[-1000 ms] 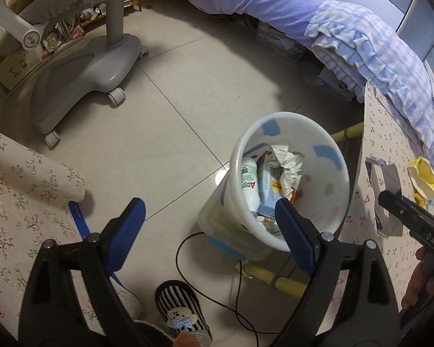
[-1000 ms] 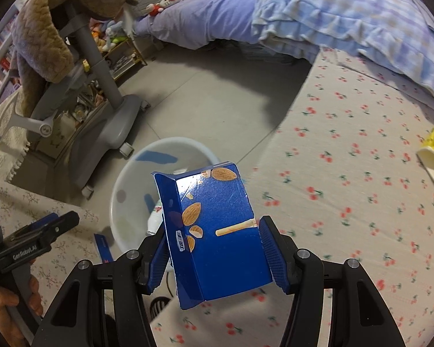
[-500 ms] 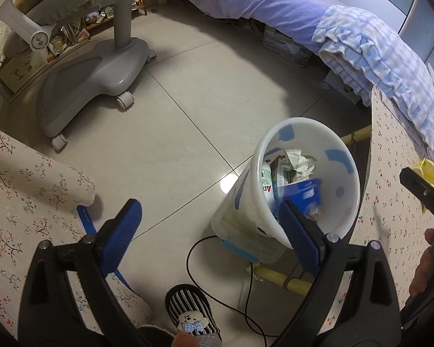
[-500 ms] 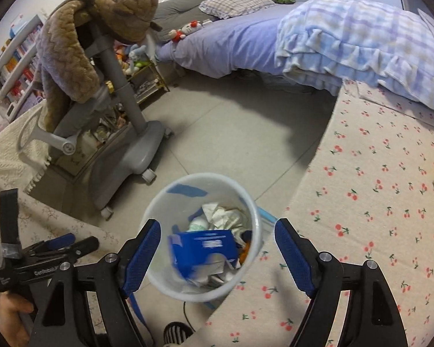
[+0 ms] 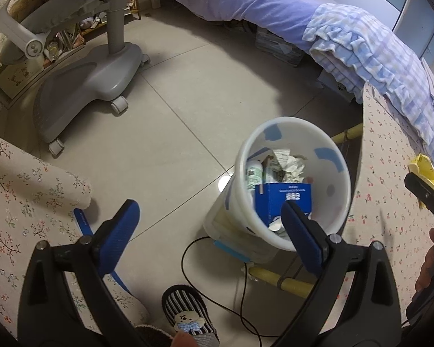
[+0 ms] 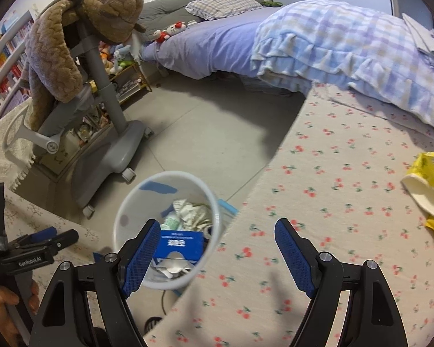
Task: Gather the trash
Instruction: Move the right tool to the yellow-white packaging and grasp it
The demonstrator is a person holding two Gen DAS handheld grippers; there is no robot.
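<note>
- Right wrist view is filled largely by the cherry-print surface (image 6: 347, 202), beside which the white bin (image 6: 121, 231) stands on the floor.
- Inside the bin a blue box (image 6: 182, 244) is seen lying on crumpled paper and a small bottle, so that piece of trash is judged to be disposed of.
- A yellow wrapper (image 6: 428, 185) is left on the surface, well apart from the bin; it is taken to be the next item to collect.
- The right gripper (image 6: 214, 257) is spread wide and holds nothing; a reach rightward across the surface would be required.
- The left gripper (image 5: 211, 237) is likewise released, empty, above the floor near the bin.
- Only the left wrist view shows the striped slipper (image 5: 188, 315) and black cable (image 5: 193, 260); only the right shows the wrapper's full extent.
</note>
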